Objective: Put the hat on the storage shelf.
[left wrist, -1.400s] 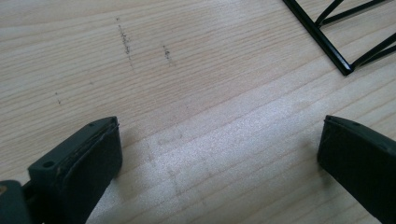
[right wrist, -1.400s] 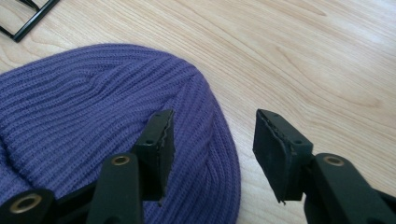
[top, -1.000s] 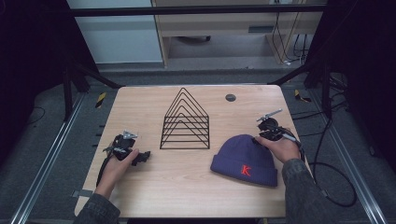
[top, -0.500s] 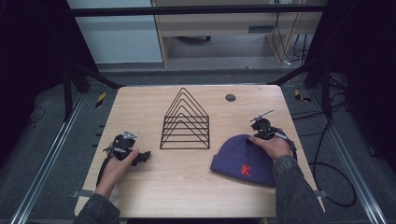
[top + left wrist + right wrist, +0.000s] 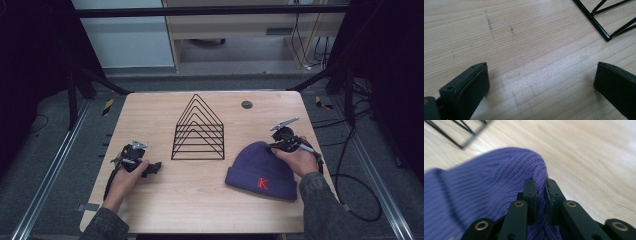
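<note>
A purple knit beanie (image 5: 260, 167) with a red K lies on the right half of the wooden table (image 5: 200, 200). My right gripper (image 5: 276, 145) is at the beanie's top right edge; in the right gripper view its jaws pinch a fold of the beanie (image 5: 499, 195), with the gripper (image 5: 539, 188) shut on the knit. My left gripper (image 5: 150, 169) rests low on the table's left side, held in a hand. In the left gripper view it (image 5: 541, 80) stands wide open over bare wood, nothing between its fingers (image 5: 469, 82).
A black wire rack (image 5: 198, 130) of nested triangles stands at the table's middle, between the two hands; its corner (image 5: 606, 37) shows in the left gripper view. A small dark disc (image 5: 246, 104) lies near the far edge. Cables trail off the table's right side.
My right gripper has moved left and down from beside the beanie onto its top edge and shut on the knit. The left gripper has stayed put.
</note>
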`<action>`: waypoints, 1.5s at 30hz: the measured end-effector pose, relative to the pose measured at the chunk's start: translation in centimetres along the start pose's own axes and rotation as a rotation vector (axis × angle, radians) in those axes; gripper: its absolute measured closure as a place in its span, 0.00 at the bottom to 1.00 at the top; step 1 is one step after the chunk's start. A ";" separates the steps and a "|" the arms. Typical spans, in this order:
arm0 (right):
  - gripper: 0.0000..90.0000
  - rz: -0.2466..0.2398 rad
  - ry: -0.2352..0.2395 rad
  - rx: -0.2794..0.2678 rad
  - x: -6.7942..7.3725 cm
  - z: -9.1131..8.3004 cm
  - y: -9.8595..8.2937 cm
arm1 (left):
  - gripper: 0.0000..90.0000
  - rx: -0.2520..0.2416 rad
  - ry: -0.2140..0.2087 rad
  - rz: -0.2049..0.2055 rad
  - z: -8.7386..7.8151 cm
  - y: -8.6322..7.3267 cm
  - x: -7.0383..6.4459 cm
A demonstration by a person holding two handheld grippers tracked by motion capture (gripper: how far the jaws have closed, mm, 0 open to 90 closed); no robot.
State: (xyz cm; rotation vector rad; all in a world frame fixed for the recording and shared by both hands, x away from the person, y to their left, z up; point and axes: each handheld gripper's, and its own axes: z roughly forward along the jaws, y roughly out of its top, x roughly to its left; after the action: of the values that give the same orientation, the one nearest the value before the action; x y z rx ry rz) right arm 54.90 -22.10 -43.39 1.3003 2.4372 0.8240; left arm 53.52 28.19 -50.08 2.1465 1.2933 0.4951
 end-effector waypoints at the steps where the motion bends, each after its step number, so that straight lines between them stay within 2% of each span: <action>1: 0.90 -0.008 -0.001 -0.019 0.3 -0.6 0.0 | 0.00 -0.001 -0.001 0.001 0.0 0.0 0.0; 5: 0.90 -0.054 0.006 -0.097 1.4 -3.0 -0.1 | 0.00 -0.011 -0.007 0.005 0.0 -0.1 0.1; 8: 0.90 -0.079 0.012 -0.144 2.3 -4.4 -0.4 | 0.06 -0.024 -0.003 0.006 -0.4 0.0 0.1; 14: 0.91 -0.116 0.029 -0.215 3.7 -7.1 -0.6 | 0.06 -0.104 -0.011 -0.046 -1.6 0.3 0.4; 17: 0.91 -0.132 0.028 -0.233 4.4 -8.0 -0.5 | 0.07 -0.138 -0.016 -0.049 -2.5 0.4 0.2; 18: 0.91 -0.131 0.036 -0.248 4.6 -8.3 -0.5 | 0.07 -0.156 -0.022 -0.055 -2.7 0.4 0.1; 19: 0.91 -0.132 0.042 -0.263 4.7 -8.6 -0.4 | 0.07 -0.165 -0.028 -0.044 -2.9 0.5 -0.1; 21: 0.91 -0.147 0.038 -0.272 5.1 -9.3 -0.1 | 0.09 -0.186 -0.034 -0.050 -3.3 0.9 -0.8; 23: 0.91 -0.157 0.035 -0.288 5.3 -9.9 0.2 | 0.09 -0.220 -0.029 -0.016 -4.1 1.7 -2.0; 25: 0.91 -0.165 0.028 -0.304 5.4 -10.5 0.4 | 0.09 -0.260 -0.057 -0.007 -4.9 2.8 -3.0; 28: 0.91 -0.173 0.033 -0.318 5.5 -11.0 1.0 | 0.09 -0.290 -0.062 0.035 -6.3 4.7 -3.9; 30: 0.91 -0.184 0.030 -0.321 5.5 -11.4 1.5 | 0.09 -0.308 -0.075 0.048 -7.2 5.9 -4.0; 33: 0.91 -0.184 0.026 -0.320 5.2 -12.0 2.3 | 0.09 -0.333 -0.111 0.030 -8.3 7.7 -3.8; 37: 0.91 -0.185 0.024 -0.341 5.0 -13.1 3.7 | 0.09 -0.357 -0.121 0.042 -9.4 9.6 -3.5; 43: 0.91 -0.203 0.025 -0.375 5.0 -14.9 6.2 | 0.09 -0.347 -0.143 0.053 -10.2 11.6 -3.1; 45: 0.91 -0.217 0.012 -0.373 4.9 -15.2 7.1 | 0.09 -0.345 -0.142 0.061 -10.5 12.1 -3.0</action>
State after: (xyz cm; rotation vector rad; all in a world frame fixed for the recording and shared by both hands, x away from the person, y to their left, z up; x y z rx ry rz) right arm 49.76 -20.38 -26.71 0.8812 2.2380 1.1557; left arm 54.19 24.12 -34.32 1.8991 0.9873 0.5370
